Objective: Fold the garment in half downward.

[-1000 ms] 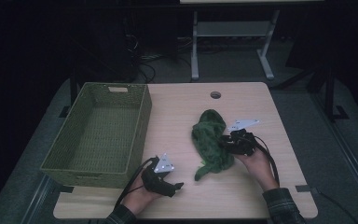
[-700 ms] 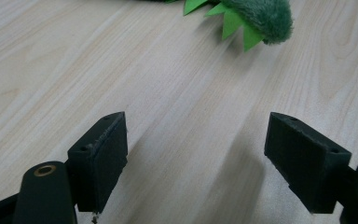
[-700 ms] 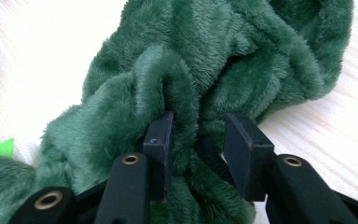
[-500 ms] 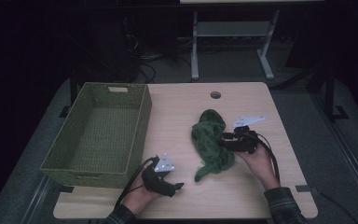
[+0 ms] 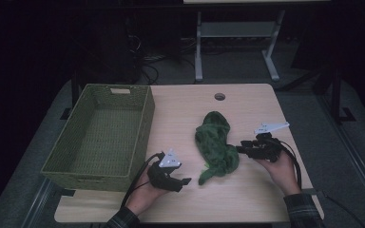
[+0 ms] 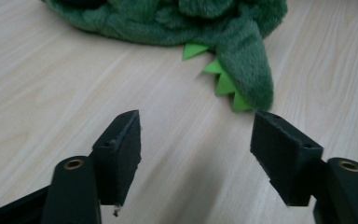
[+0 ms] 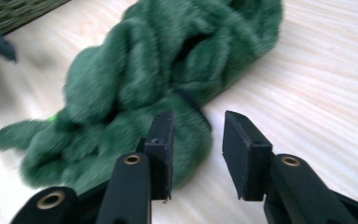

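1. On the table [image 5: 180, 107], right of the woven green basket [image 5: 100, 133]: dark green plush toy [image 5: 216, 145] lying crumpled, spiked tail [image 6: 242, 70] trailing toward the near edge.
2. Just short of that tail: left gripper [image 6: 196, 144], jaws apart and just been closing, only bare wood between them.
3. At the plush's right flank: right gripper [image 7: 193, 149], jaws narrow, just been closing, gap unfilled, one pad against the fur.

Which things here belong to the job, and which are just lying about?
In the job: plush, left gripper, right gripper, probably basket.
Lying about: table hole, floor cables, metal stand behind the table.
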